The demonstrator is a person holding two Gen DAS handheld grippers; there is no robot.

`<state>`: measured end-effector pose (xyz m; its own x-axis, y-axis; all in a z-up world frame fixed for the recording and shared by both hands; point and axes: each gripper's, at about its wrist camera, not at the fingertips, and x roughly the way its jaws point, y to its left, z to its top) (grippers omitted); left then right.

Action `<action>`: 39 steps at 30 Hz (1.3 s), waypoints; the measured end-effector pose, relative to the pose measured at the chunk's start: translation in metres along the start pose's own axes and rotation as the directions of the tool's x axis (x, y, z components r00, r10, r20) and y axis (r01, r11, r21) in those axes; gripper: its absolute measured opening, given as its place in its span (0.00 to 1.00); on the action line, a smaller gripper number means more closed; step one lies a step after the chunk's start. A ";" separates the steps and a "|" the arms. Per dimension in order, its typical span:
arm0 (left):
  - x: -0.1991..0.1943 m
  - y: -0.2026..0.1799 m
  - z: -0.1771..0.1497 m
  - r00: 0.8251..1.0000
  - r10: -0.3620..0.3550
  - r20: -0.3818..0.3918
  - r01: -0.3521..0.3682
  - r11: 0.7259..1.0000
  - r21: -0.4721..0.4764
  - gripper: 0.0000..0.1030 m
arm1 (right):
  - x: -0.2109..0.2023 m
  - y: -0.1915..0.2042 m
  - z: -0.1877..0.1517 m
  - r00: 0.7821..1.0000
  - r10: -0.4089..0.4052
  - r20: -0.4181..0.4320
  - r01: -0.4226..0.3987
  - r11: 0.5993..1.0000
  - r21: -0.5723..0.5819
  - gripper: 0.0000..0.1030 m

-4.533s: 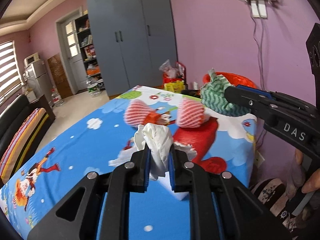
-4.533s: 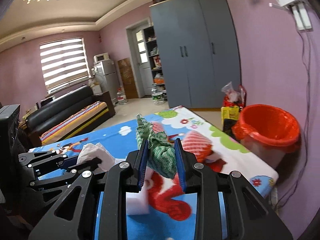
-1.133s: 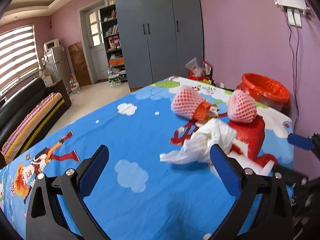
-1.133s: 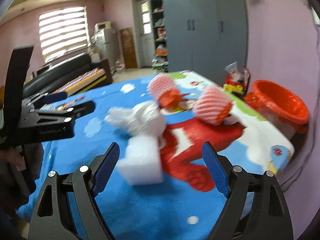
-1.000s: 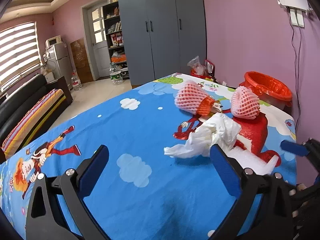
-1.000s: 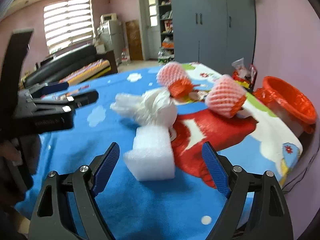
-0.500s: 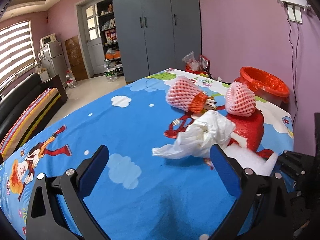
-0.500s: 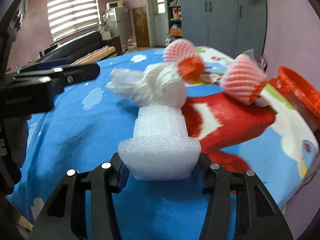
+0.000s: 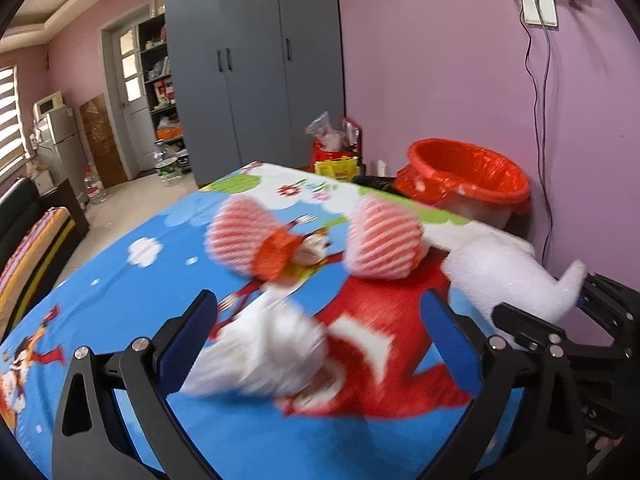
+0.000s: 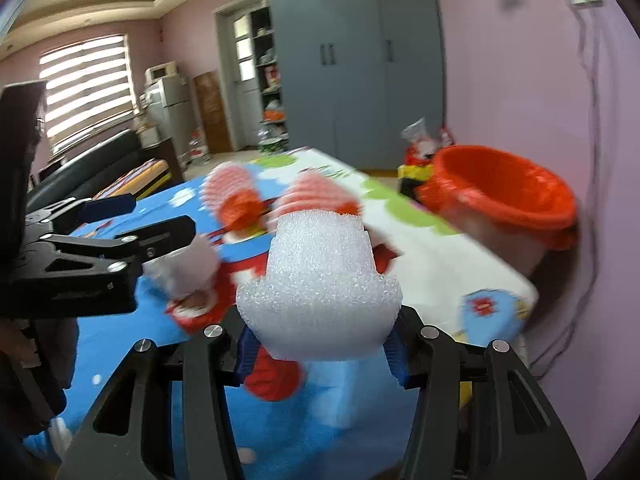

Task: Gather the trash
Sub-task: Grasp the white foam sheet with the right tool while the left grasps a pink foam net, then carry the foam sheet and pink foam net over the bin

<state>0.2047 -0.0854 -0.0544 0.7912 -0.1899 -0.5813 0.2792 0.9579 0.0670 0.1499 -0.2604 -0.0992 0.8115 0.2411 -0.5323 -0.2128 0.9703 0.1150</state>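
Since a second ago the right tongs (image 10: 322,350) have been closing and now clamp the white foam block (image 10: 320,280), lifted off the blue cartoon bed (image 9: 132,288). The orange-lined bin (image 10: 504,200) stands beyond the bed's far corner, by the wall. The left tongs (image 9: 320,344) gape wide, holding nothing; the crumpled white tissue (image 9: 264,356), blurred, lies on the bed between their tips. Two pink foam nets (image 9: 380,240) lie on the bed between tissue and bin.
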 end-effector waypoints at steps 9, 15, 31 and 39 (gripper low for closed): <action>0.067 -0.045 0.035 0.999 -0.037 -0.035 0.038 0.999 0.030 0.95 | -0.008 -0.051 0.009 0.998 -0.061 0.034 0.059 0.997 0.054 0.48; 0.116 -0.058 0.038 0.991 -0.018 -0.129 0.025 0.998 0.052 0.82 | -0.002 -0.068 0.010 0.998 -0.061 0.036 0.057 0.994 0.088 0.48; 0.101 -0.079 0.039 0.992 -0.088 -0.094 0.097 0.991 0.095 0.32 | 0.009 -0.088 0.014 0.997 -0.065 0.037 0.060 0.992 0.109 0.48; 0.080 -0.102 0.045 0.990 -0.129 -0.052 0.135 0.984 0.120 0.32 | 0.012 -0.106 0.027 0.993 -0.105 0.059 0.098 0.989 0.109 0.48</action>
<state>0.2641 -0.2082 -0.0712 0.7191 -0.3006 -0.6265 0.4464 0.8908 0.0850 0.1968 -0.3603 -0.0952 0.8599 0.1388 -0.4912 -0.0716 0.9856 0.1532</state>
